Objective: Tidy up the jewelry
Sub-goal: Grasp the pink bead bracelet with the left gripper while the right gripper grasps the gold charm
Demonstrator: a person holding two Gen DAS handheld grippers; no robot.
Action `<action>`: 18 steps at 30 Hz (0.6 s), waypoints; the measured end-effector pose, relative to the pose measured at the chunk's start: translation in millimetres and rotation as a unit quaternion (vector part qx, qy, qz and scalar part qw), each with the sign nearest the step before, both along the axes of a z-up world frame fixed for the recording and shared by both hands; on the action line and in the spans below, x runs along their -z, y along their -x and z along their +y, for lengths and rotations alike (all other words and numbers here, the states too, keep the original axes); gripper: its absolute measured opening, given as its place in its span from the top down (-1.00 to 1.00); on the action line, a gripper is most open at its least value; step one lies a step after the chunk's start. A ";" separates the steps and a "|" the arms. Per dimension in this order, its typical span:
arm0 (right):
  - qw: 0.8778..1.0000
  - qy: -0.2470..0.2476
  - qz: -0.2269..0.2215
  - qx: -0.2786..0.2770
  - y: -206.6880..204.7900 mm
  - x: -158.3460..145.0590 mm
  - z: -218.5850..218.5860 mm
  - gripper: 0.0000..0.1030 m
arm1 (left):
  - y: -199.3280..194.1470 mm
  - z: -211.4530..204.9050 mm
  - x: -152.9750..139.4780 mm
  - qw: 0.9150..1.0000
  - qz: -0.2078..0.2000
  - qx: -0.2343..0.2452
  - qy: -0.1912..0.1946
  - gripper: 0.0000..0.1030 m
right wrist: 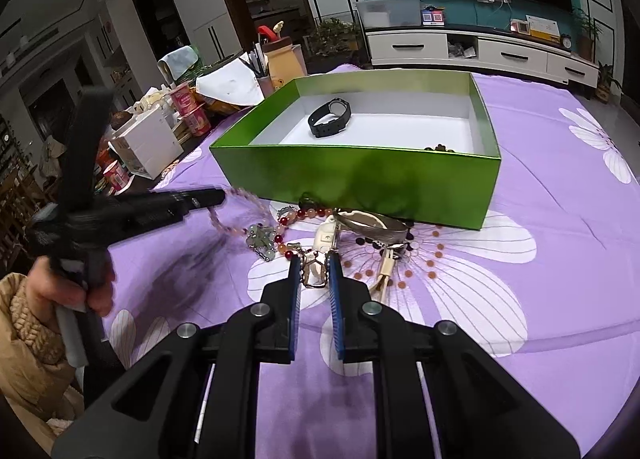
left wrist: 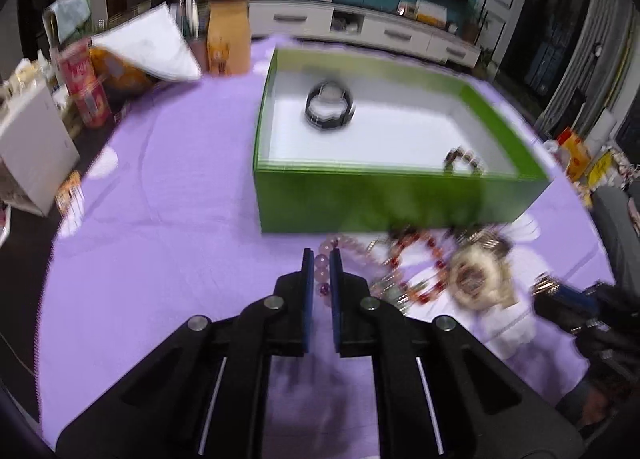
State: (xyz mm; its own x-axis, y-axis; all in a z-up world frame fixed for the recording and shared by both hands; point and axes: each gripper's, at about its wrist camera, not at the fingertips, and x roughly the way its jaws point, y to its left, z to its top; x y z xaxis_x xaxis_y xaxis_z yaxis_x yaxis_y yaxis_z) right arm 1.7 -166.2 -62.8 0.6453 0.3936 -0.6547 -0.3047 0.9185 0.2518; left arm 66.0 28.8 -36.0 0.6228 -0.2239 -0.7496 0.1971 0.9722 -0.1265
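Note:
A green box [left wrist: 400,195] [right wrist: 360,175] stands on the purple flowered cloth. Inside lie a black watch [left wrist: 330,105] [right wrist: 330,117] and a dark bead bracelet [left wrist: 464,161] [right wrist: 440,148]. In front of the box lies a jewelry pile: a red bead bracelet [left wrist: 424,259] [right wrist: 296,219] and a cream-strap watch [left wrist: 476,271] [right wrist: 324,247]. My left gripper [left wrist: 321,259] [right wrist: 218,197] is shut on a pink bead bracelet [left wrist: 322,263] [right wrist: 230,211], lifted off the cloth. My right gripper [right wrist: 314,263] [left wrist: 560,291] is shut on the cream watch's strap buckle.
Clutter stands along the table's left edge: white boxes [right wrist: 148,143], red cans [left wrist: 86,87] [right wrist: 192,107], a brown paper bag [left wrist: 228,39], a white cloth [left wrist: 152,43]. A TV cabinet [right wrist: 480,47] stands behind the table.

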 end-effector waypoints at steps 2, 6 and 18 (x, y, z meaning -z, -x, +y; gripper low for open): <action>1.000 -0.002 -0.001 0.001 0.8 -0.9 -0.9 0.74 | 5.9 -2.8 -14.6 1.000 -0.019 0.007 0.002 0.86; 1.000 -0.006 -0.003 0.001 3.1 -3.1 -0.9 0.74 | 13.0 -7.8 -34.1 0.999 -0.041 0.013 0.007 0.86; 1.000 -0.011 -0.024 0.010 14.6 -17.4 -9.0 0.74 | 28.2 -11.0 -70.1 0.996 -0.076 0.020 0.029 0.86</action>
State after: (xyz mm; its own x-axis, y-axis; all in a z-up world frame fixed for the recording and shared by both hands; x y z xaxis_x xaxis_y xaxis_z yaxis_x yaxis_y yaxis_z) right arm -12.9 -175.2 -45.3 0.6831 0.3951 -0.6142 -0.2990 0.9186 0.2584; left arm 37.8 17.8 34.2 0.7174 -0.2915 -0.6327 0.2575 0.9549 -0.1480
